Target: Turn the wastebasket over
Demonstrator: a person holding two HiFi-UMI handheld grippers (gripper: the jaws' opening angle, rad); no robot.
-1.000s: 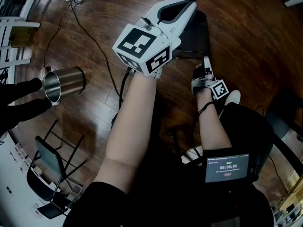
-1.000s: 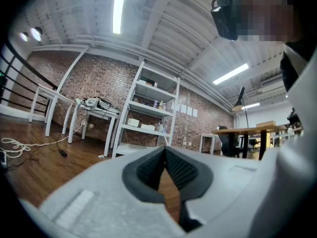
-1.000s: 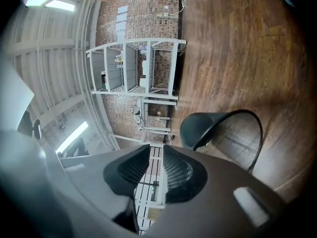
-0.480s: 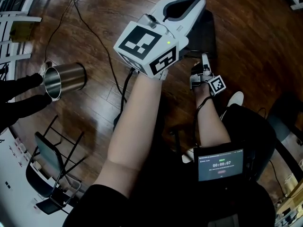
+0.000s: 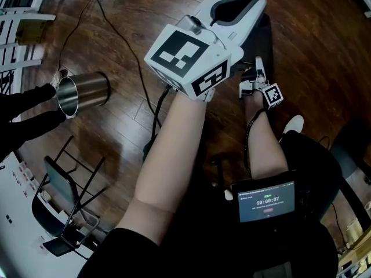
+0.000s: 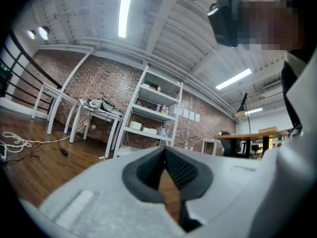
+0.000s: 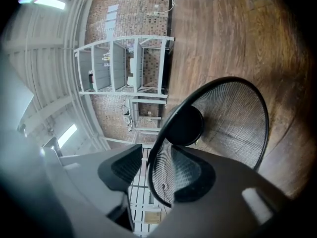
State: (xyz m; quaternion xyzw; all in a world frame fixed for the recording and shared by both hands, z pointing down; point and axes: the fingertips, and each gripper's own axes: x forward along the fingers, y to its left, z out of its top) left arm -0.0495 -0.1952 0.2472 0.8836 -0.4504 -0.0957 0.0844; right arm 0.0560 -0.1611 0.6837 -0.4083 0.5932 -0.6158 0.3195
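At the wastebasket (image 7: pixel 233 118) rim, right tongs (image 7: pixel 158 162) opening, rim between them, unclamped; left tongs (image 6: pixel 165 152) closed, empty. Grasp stage, probably. Next: clamp rim, then tip.

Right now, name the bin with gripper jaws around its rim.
The black wire-mesh wastebasket: the right gripper, jaws opening, straddles its rim. The shiny steel bin lies apart on the floor.
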